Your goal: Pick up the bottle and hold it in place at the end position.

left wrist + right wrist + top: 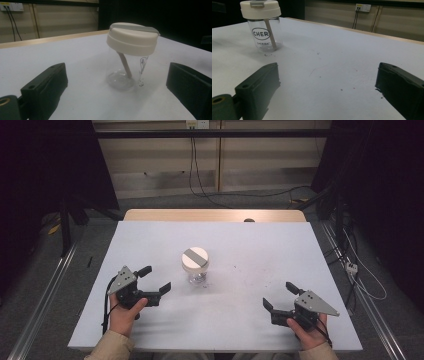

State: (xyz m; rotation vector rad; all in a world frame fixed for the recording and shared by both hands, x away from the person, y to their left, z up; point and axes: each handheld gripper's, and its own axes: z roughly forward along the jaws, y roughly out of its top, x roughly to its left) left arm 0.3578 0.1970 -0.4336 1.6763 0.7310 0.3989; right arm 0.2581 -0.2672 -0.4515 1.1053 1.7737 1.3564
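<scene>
A lidded jar [195,265] is stood upright on the table [240,320]. The left gripper [153,280] is held near it, the right gripper [280,296] well apart; both are spread apart, nothing gripped.

The left gripper [155,278] is held low at the near left, jaws spread wide. The right gripper [279,295] is held low at the near right, jaws likewise parted.
</scene>
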